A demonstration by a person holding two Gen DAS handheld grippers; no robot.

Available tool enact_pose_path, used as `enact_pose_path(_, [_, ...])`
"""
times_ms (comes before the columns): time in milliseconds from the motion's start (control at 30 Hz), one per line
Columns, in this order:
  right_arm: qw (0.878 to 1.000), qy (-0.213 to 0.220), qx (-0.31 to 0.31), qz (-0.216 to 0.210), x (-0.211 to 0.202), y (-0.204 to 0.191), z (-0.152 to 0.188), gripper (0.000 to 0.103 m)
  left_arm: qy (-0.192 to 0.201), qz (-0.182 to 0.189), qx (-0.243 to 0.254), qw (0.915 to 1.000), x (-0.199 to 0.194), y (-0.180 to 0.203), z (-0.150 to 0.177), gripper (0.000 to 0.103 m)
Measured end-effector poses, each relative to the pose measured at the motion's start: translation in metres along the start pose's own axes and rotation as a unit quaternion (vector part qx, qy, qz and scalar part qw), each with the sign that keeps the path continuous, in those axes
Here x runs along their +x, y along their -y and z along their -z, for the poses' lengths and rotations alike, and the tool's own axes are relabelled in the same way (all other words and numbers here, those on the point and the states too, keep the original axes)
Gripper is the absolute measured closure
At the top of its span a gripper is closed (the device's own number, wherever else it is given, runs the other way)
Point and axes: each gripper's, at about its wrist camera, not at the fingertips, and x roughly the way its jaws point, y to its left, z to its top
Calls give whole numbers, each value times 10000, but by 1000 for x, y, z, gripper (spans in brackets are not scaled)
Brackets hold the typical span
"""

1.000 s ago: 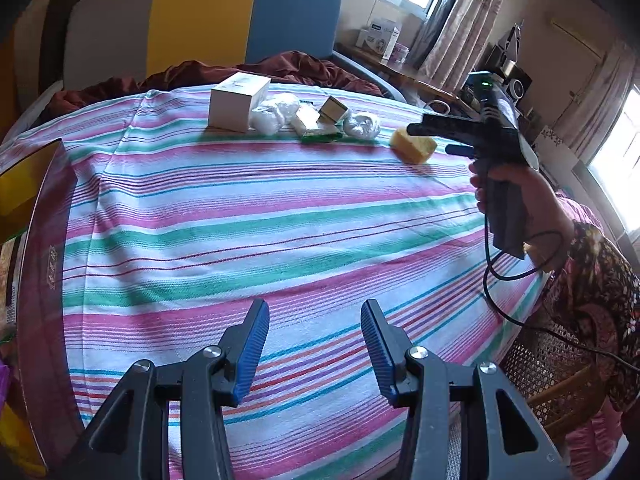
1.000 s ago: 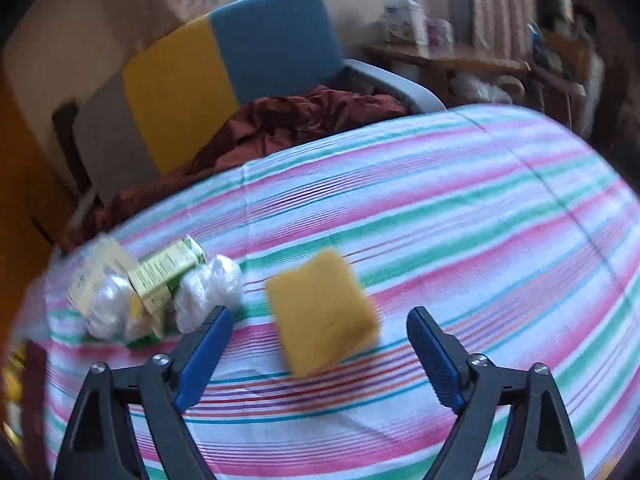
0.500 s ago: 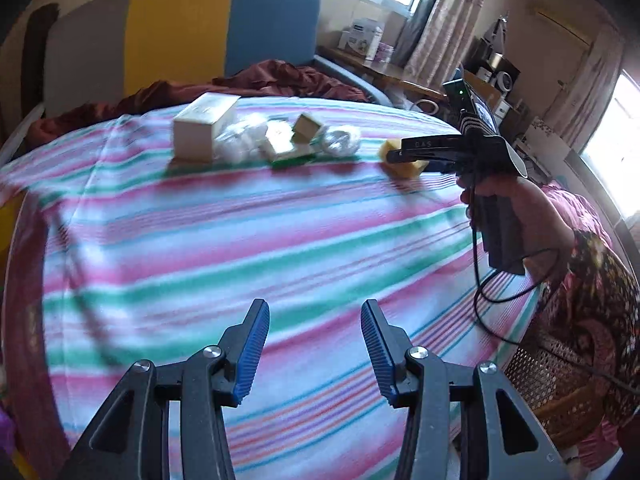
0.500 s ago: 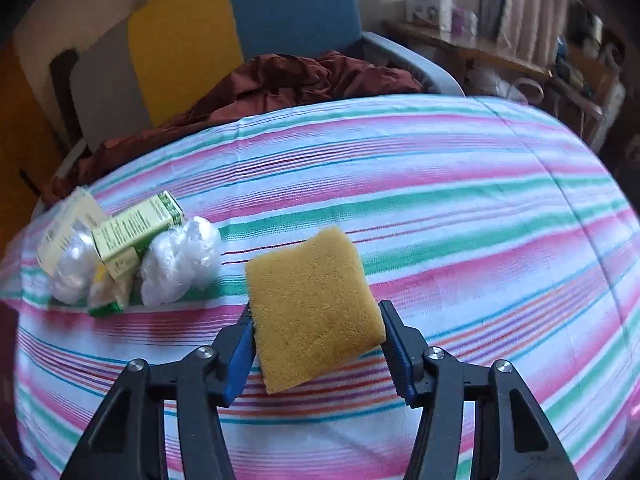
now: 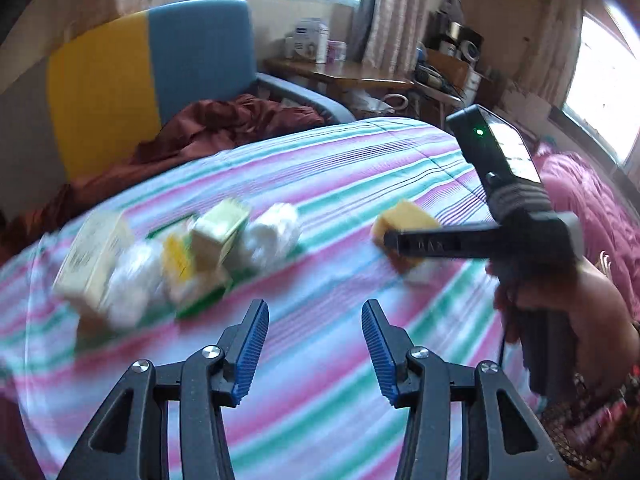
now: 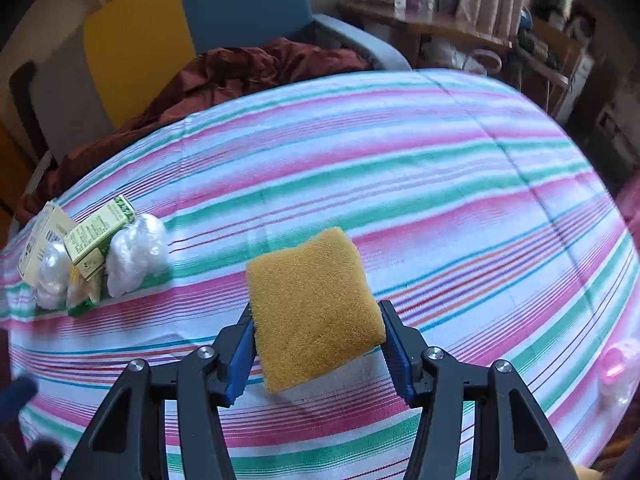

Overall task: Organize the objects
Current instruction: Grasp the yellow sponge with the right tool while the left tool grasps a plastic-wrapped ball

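A cluster of boxes and wrapped bundles lies near the left edge of the bed, the sponge to its right. Behind the bed's far edge stands an armchair with a blanket on its seat.

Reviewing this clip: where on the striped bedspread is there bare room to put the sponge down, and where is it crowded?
The right gripper is shut on the yellow sponge. Bare striped bedspread runs from the sponge to the far edge by the red blanket and off to the right. It is crowded at the left, where the boxes and white bundles sit packed together.
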Motion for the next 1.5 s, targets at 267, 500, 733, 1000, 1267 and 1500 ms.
enact_pose_path(267, [9945, -184, 788, -659, 3, 24, -3, 45, -364, -597, 555, 9960, 67, -5, -37, 54])
enact_pose_path(500, [9957, -168, 717, -570, 2, 18, -3, 45, -546, -677, 545, 9947, 96, -11, -43, 54])
enact_pose_path(733, [9957, -176, 726, -549, 2, 18, -2, 45, -516, -421, 242, 9975, 110, -15, -38, 73])
enact_pose_path(1000, [9965, -196, 654, -484, 1, 16, 1, 45, -219, -378, 15, 9990, 105, -16, -37, 75])
enact_pose_path(1267, [9963, -114, 786, -341, -2, 19, -3, 45, -318, 127, -500, 9982, 112, -11, -56, 58])
enact_pose_path(1500, [9951, -71, 964, -222, -4, 32, -5, 45, -346, -17, -704, 9969, 128, -10, -71, 56])
